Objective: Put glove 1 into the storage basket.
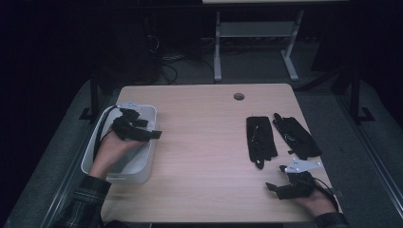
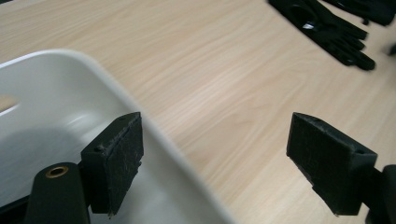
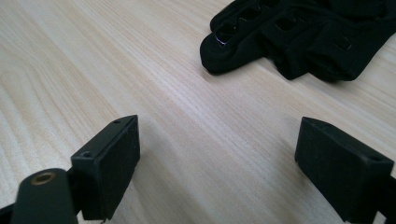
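Note:
Two black gloves lie flat on the right half of the wooden table (image 1: pixel 204 156): one glove (image 1: pixel 260 137) nearer the middle, the other glove (image 1: pixel 297 136) angled beside it. My left gripper (image 1: pixel 154 134) hovers over the white bin (image 1: pixel 142 166) at the table's left edge, jaws open and empty. In the left gripper view the left gripper (image 2: pixel 215 163) straddles the bin's rim (image 2: pixel 116 88), with the gloves (image 2: pixel 327 28) far off. My right gripper (image 1: pixel 273 187) rests near the front right edge, open. In the right gripper view the right gripper (image 3: pixel 219 168) is empty, a glove (image 3: pixel 299 37) just ahead.
A round cable hole (image 1: pixel 239 96) sits near the table's far edge. Beyond the table stand the white legs of another desk (image 1: pixel 217 47) and dark floor with cables. The bin's inside (image 2: pixel 42 126) shows plain white.

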`<state>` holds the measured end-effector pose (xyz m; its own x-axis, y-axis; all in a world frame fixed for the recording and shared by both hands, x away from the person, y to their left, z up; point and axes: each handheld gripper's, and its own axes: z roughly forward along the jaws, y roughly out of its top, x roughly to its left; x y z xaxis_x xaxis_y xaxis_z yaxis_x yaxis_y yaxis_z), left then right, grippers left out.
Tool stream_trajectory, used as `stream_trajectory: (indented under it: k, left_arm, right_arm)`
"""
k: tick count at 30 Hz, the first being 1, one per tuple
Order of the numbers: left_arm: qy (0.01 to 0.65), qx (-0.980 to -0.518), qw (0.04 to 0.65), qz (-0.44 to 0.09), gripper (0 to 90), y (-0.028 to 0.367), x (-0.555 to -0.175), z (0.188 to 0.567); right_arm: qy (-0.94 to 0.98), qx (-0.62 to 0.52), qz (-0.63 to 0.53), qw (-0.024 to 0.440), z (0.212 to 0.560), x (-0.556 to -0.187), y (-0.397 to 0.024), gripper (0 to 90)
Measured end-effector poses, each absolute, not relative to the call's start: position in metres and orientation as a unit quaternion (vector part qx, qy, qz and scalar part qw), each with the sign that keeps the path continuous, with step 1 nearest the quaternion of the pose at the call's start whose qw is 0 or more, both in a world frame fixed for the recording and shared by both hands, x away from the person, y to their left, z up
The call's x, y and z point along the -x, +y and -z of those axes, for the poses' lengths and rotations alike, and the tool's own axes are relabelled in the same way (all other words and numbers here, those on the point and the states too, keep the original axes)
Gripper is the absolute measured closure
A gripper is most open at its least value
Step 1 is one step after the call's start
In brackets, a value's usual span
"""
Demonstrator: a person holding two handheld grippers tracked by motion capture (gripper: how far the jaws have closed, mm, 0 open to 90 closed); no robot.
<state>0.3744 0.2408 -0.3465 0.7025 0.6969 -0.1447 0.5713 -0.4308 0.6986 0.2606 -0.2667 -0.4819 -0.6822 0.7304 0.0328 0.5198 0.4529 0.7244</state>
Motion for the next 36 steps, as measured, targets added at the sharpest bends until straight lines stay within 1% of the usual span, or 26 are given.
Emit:
stream_trajectory:
  k: [7,13,17,21,24,28,30,32,33,36]
  left_arm:
    - [0.336,-0.854,0.391,-0.071,18.0,0.200,-0.361,0.351]
    - [0.309,-0.859,0.403,-0.059,18.0,0.166,-0.344,0.363]
    - [0.291,-0.867,0.401,-0.055,17.9,0.147,-0.334,0.375]
    - [0.287,-0.872,0.393,-0.054,18.0,0.137,-0.328,0.397]
    - [0.283,-0.878,0.383,-0.049,17.9,0.136,-0.322,0.416]
    - [0.276,-0.886,0.368,-0.051,17.0,0.137,-0.317,0.431]
    - [0.275,-0.890,0.360,-0.062,16.6,0.140,-0.314,0.438]
    - [0.270,-0.897,0.343,-0.067,14.4,0.143,-0.311,0.446]
    - [0.273,-0.898,0.341,-0.061,14.3,0.145,-0.310,0.450]
    - [0.281,-0.899,0.332,-0.054,13.5,0.150,-0.307,0.461]
  right_arm:
    - [0.839,-0.374,-0.368,0.144,0.482,-0.260,-0.267,12.9]
    - [0.842,-0.375,-0.362,0.141,0.481,-0.261,-0.267,13.9]
    - [0.843,-0.376,-0.359,0.140,0.480,-0.261,-0.267,14.5]
    - [0.843,-0.378,-0.356,0.138,0.479,-0.261,-0.267,15.7]
    - [0.843,-0.379,-0.355,0.139,0.478,-0.261,-0.268,18.6]
    - [0.844,-0.380,-0.352,0.141,0.476,-0.261,-0.269,23.7]
    - [0.844,-0.379,-0.351,0.145,0.476,-0.261,-0.269,25.6]
    - [0.845,-0.379,-0.349,0.145,0.475,-0.262,-0.269,30.4]
    - [0.845,-0.378,-0.349,0.148,0.474,-0.263,-0.269,31.6]
    - [0.843,-0.381,-0.350,0.150,0.471,-0.265,-0.269,39.4]
